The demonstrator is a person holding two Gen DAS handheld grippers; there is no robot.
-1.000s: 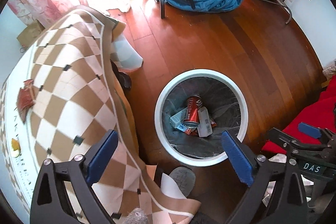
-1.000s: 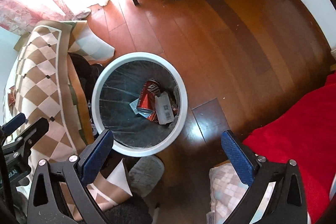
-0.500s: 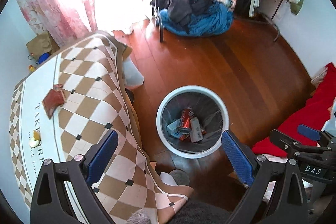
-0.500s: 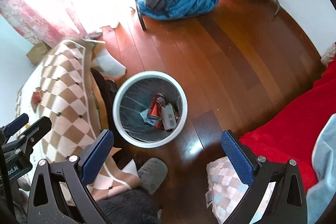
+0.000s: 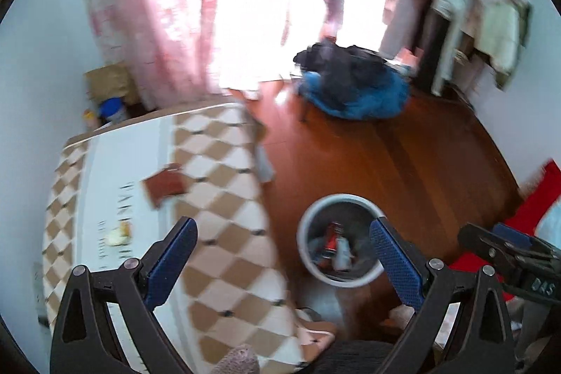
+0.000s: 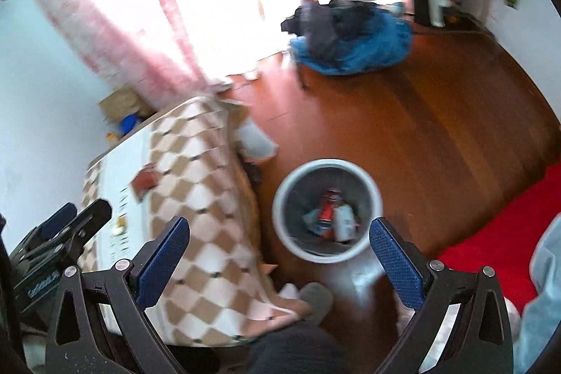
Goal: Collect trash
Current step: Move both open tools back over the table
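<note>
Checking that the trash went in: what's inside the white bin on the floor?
Inside the bin lie a red can, a white carton and a few blurred scraps. Whatever is underneath them is covered.

White round bin (image 6: pixel 371 195) upright on the wood floor, just right of the table; holds a red can (image 6: pixel 328 205), a white carton (image 6: pixel 343 218) and scraps. On the table: red wrapper (image 5: pixel 165 186), small yellowish scrap (image 5: pixel 119 233) nearer the camera.

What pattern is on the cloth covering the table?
The tablecloth has a tan and white diamond check with small dark dots, clearest in the left wrist view.
</note>
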